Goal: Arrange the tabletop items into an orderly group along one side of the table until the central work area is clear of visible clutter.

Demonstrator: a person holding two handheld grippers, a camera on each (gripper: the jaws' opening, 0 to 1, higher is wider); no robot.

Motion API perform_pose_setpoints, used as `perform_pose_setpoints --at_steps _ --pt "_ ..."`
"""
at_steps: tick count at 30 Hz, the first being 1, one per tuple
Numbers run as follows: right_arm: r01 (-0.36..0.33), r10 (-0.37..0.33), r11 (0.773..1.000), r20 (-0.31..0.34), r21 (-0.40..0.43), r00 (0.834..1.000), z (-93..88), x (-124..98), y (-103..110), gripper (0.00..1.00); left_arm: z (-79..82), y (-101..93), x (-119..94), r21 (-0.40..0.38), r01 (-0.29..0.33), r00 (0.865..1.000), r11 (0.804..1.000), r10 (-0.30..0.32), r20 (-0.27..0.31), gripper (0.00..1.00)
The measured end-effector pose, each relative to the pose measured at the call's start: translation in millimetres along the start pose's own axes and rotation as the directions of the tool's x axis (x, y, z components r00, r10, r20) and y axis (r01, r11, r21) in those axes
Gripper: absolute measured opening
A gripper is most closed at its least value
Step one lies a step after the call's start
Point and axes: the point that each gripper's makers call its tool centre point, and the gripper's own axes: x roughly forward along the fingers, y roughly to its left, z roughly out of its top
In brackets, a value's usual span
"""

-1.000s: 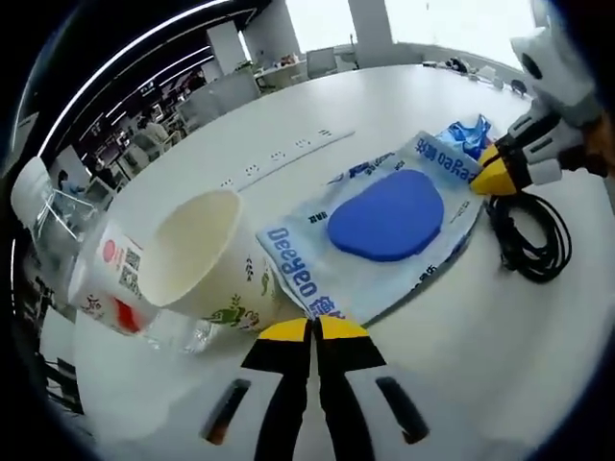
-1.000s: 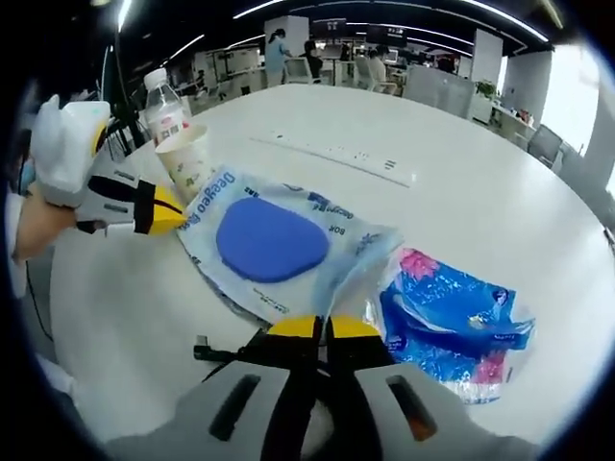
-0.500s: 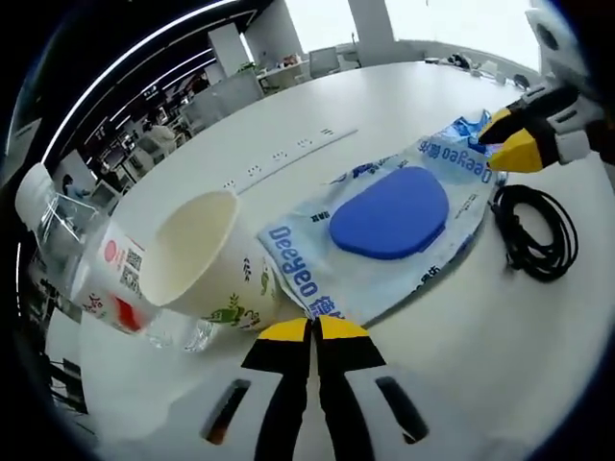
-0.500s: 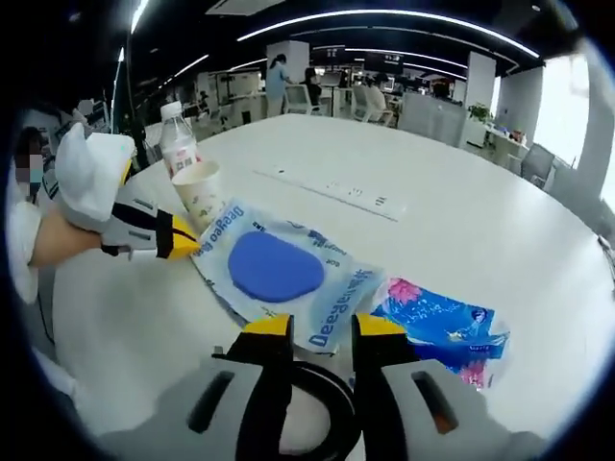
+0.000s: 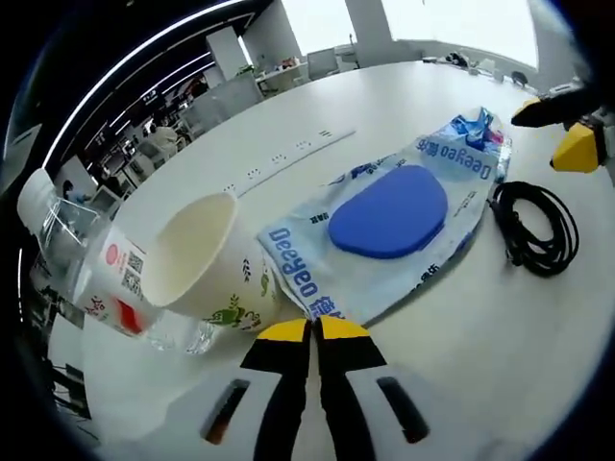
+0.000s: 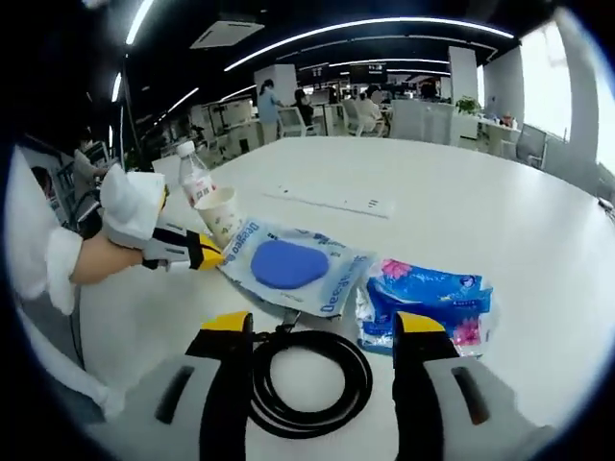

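A white printed package (image 5: 384, 226) holding a blue oval pad lies flat on the white table (image 5: 500, 355). My left gripper (image 5: 312, 328) is shut on its near edge. Beside it lie a tipped paper cup (image 5: 197, 259) and a plastic bottle (image 5: 91, 279). A coiled black cable (image 5: 538, 226) rests right of the package, and a blue tissue pack (image 5: 476, 125) lies at its far end. My right gripper (image 6: 324, 331) is open and raised, with the cable (image 6: 307, 384) below, between its jaws. From there I see the package (image 6: 288, 264), the tissue pack (image 6: 428, 303), the cup (image 6: 223, 216) and the left gripper (image 6: 204, 257).
A white power strip (image 6: 332, 200) lies across the table beyond the items. A person's gloved hand and sleeve (image 6: 67, 259) hold the left gripper at the table's edge. Broad bare tabletop (image 6: 538, 230) stretches behind and to the right; office desks and chairs stand far off.
My right gripper opened, let go of the package's far end and drew back and up past the cable. The left gripper kept its hold and stayed in place.
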Motion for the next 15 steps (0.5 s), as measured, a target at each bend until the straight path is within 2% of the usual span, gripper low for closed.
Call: perform_pose_setpoints --at_steps 4,5,8,11,12,15 --pt "0.014 -0.014 1.000 -0.017 0.018 1.000 -15.6 -14.7 -5.1 0.58 2.8 -1.1 -6.1 0.004 -0.015 1.000 1.000 0.015 0.021 0.07" --pt "0.018 -0.018 1.000 -0.020 0.025 1.000 -17.9 -17.1 -7.2 0.58 7.4 -3.8 -7.3 -0.015 -0.006 0.998 1.000 0.007 0.056 0.12" --pt "0.029 -0.029 0.999 -0.020 0.035 0.999 -20.3 -21.3 -12.1 0.59 8.1 -5.6 -11.9 -0.032 -0.008 0.997 0.999 0.010 0.071 0.24" --pt "0.034 -0.034 0.998 -0.014 0.046 0.999 -19.7 -22.9 -16.9 0.62 7.0 -6.0 -16.5 -0.041 -0.016 0.997 0.999 0.019 0.081 0.28" --pt "0.033 -0.032 0.998 -0.012 0.050 0.999 -19.3 -23.2 -17.8 0.63 6.6 -6.5 -17.7 -0.045 -0.014 0.996 0.999 0.018 0.084 0.30" --pt "0.005 -0.004 0.997 -0.004 0.080 1.000 -18.5 -22.8 -16.0 0.77 5.6 -8.1 -23.7 -0.067 -0.009 0.994 0.998 0.016 0.109 0.42"
